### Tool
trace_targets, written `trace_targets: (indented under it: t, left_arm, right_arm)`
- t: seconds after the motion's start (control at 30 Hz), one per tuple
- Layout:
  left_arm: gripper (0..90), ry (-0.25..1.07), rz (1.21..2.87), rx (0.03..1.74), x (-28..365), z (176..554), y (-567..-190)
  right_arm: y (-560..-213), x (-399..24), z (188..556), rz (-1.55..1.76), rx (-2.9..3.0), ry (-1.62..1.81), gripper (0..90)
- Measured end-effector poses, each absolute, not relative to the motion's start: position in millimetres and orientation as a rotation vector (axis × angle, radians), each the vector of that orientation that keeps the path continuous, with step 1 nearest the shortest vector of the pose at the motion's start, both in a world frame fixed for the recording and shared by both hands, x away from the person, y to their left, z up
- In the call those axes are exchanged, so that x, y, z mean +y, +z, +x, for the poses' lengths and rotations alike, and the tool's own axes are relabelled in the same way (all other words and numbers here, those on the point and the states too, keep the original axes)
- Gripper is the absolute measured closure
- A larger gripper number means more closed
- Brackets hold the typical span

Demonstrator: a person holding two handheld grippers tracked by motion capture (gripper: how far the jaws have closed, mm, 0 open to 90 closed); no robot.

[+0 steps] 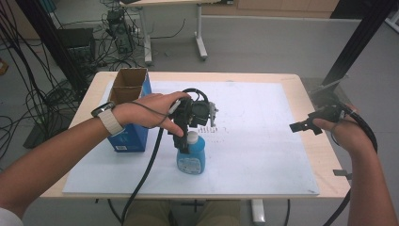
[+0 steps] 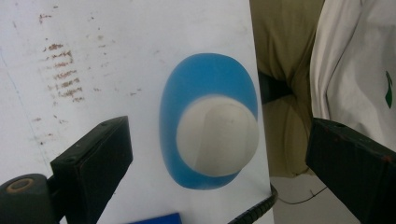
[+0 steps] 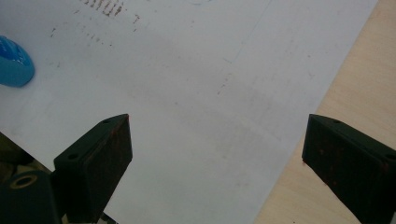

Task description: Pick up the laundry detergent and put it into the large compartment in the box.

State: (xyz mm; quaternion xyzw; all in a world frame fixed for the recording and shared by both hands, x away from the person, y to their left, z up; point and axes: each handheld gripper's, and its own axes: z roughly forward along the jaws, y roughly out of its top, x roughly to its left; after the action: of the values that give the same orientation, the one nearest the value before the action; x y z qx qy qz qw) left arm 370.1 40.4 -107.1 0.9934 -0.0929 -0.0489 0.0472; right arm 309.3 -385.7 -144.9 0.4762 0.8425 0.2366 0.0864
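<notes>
Hovering: left tool (image 1: 188, 134) spread wide above blue bottle (image 1: 191, 157) | bottle upright on worktop (image 1: 263, 155) beside open box (image 1: 127, 101), not gripped | right tool (image 1: 306, 125) spread, empty | judged: grasp pending

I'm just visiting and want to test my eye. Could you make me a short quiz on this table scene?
1. True or false: the left tongs are clamped on the blue bottle.
2. What colour is the bottle's cap?
A. red
B. white
C. black
3. Which stands nearer the open cardboard box, the bottle or the right tongs?

Key:
1. False. The jaws stand wide apart above the cap, touching nothing.
2. B.
3. The bottle; the right tongs are open over the white sheet near the table's far edge.
</notes>
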Motion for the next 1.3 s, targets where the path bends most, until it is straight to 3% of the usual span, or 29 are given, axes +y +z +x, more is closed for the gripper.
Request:
trace_targets:
  t: [1.3]
  left_arm:
    - [10.6, -0.078, 3.073, -0.312, 27, 356, -147]
  right_arm:
    - [-157, -384, 310, 1.438, 2.511, 0.721, 8.3]
